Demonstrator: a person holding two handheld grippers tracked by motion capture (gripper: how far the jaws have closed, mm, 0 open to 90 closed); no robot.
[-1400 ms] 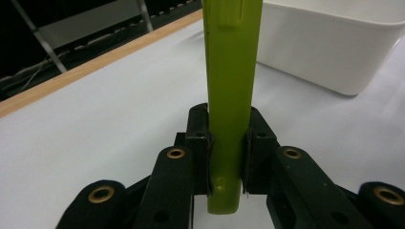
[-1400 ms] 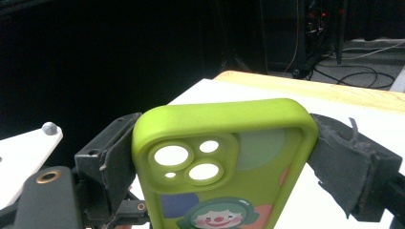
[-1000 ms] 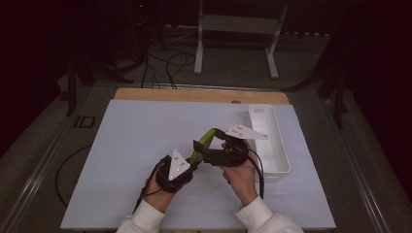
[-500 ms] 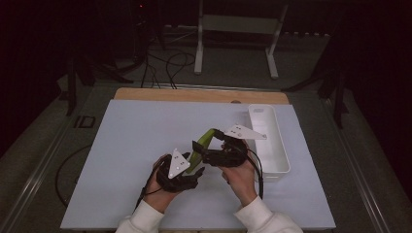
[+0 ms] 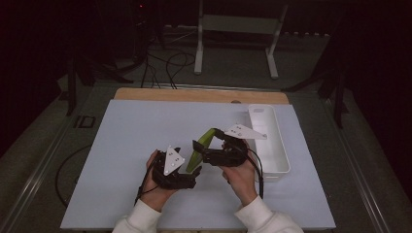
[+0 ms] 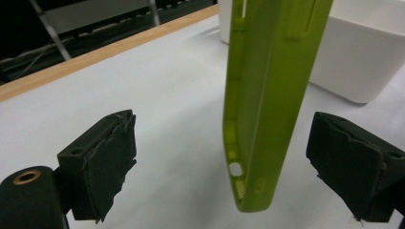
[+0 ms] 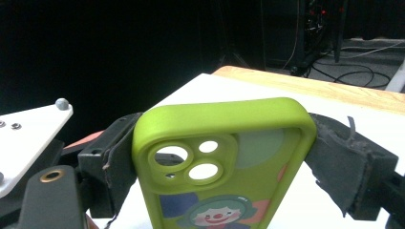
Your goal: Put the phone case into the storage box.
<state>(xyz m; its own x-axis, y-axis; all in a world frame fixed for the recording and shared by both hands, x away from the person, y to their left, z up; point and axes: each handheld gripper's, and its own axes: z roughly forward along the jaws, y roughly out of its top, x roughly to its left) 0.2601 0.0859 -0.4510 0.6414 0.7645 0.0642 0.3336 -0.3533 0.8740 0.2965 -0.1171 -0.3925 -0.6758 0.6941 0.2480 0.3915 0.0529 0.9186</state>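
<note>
Right gripper [image 7: 219,157] pinches a green phone case [image 7: 219,167] with a clown print; any lettering is unreadable. Left gripper [image 6: 239,167], jaws just opened, straddles the case's lower end untouched.

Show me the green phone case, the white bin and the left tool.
green phone case [image 7: 224,162], right gripper view, its back.
white bin [image 5: 279,145], high view, right rim.
left tool [image 6: 239,171], left gripper view, between its tips.

High view sits above my side, looking forward and down over the whole table [image 5: 121,145], far off. Left gripper view rides my left gripper [image 6: 239,167], very close, facing across the table toward the white bin [image 6: 363,57]. Right gripper view rides my right gripper [image 7: 219,157], close, facing the wooden edge. All three share the green phone case [image 5: 200,148].
</note>
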